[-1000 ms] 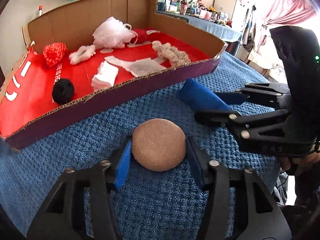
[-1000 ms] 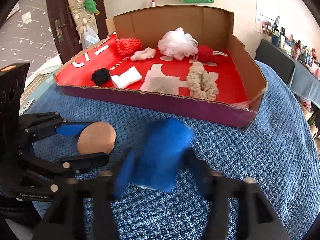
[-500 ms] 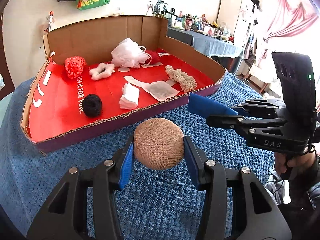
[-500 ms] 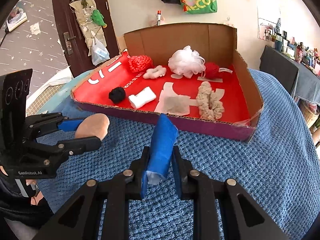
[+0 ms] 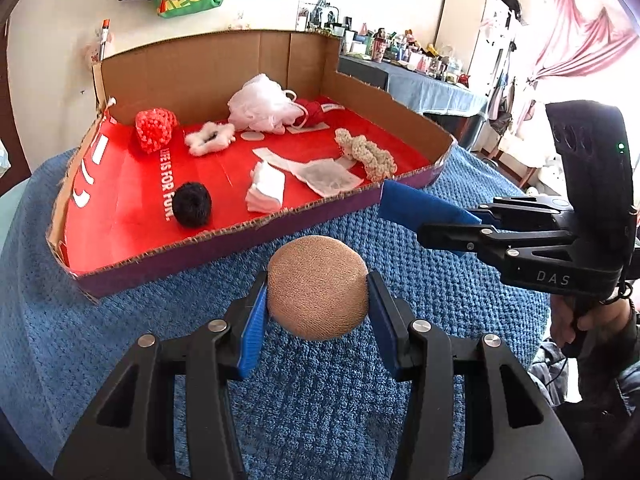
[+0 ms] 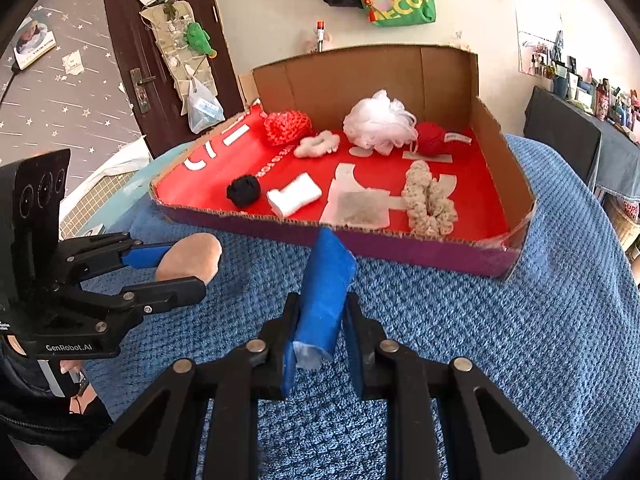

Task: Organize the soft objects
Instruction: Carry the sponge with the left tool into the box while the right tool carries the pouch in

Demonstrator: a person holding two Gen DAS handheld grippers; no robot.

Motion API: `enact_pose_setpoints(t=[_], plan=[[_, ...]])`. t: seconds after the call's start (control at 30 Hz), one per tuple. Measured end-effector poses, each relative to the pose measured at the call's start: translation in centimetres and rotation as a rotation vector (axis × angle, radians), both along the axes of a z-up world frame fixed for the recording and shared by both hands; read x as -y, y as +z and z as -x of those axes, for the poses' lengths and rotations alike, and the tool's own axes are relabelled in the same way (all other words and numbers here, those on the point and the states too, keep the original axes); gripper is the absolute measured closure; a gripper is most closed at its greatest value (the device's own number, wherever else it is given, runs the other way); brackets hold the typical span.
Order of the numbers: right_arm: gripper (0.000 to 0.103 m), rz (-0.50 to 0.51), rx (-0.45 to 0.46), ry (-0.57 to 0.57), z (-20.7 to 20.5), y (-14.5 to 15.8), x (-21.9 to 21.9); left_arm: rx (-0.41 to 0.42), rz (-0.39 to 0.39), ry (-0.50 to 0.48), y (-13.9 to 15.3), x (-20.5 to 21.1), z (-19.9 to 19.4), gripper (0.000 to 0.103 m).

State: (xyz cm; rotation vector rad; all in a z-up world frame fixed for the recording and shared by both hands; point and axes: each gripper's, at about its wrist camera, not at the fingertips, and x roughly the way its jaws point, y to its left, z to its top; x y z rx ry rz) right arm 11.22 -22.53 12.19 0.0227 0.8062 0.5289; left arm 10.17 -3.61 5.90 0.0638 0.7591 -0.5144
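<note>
My left gripper (image 5: 316, 304) is shut on a tan round sponge (image 5: 318, 286) and holds it above the blue blanket, in front of the cardboard box (image 5: 224, 240). It also shows in the right wrist view (image 6: 172, 268) with the sponge (image 6: 190, 254). My right gripper (image 6: 320, 336) is shut on a flat blue sponge (image 6: 326, 292), squeezed thin and raised near the box's front wall (image 6: 360, 240). The blue sponge also shows in the left wrist view (image 5: 420, 206), to the right of the tan one.
The red-floored box holds a black ball (image 5: 192, 204), a white pad (image 5: 266, 192), a red knitted ball (image 5: 155, 130), a white mesh pouf (image 5: 260, 106), a beige knitted scrunchie (image 5: 368, 156) and thin sheets. A blue blanket (image 5: 60, 320) covers the table. A cluttered table (image 5: 420, 84) stands behind.
Both grippers closed on their sponges and lifted them off the blanket. The blue sponge is now squeezed flat, and both have risen toward the box.
</note>
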Motion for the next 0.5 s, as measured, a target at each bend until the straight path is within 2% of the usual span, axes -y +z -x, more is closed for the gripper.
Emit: enact_pose_setpoints(t=[0.2, 0.33, 0.5], plan=[[0.08, -0.029, 0.02, 0.015, -1.4, 2.1, 0.0, 0.066, -0.002, 0.032, 2.8, -1.5, -1.8, 0.058], [0.08, -0.005, 0.034, 0.022, -5.0, 3.7, -0.7, 0.038, -0.003, 0.05, 3.8, -2.8, -5.7, 0.058], [0.08, 0.03, -0.019, 0.035, -10.8, 4.1, -2.2, -0.024, -0.068, 0.075, 3.1, -3.6, -11.3, 0.058]])
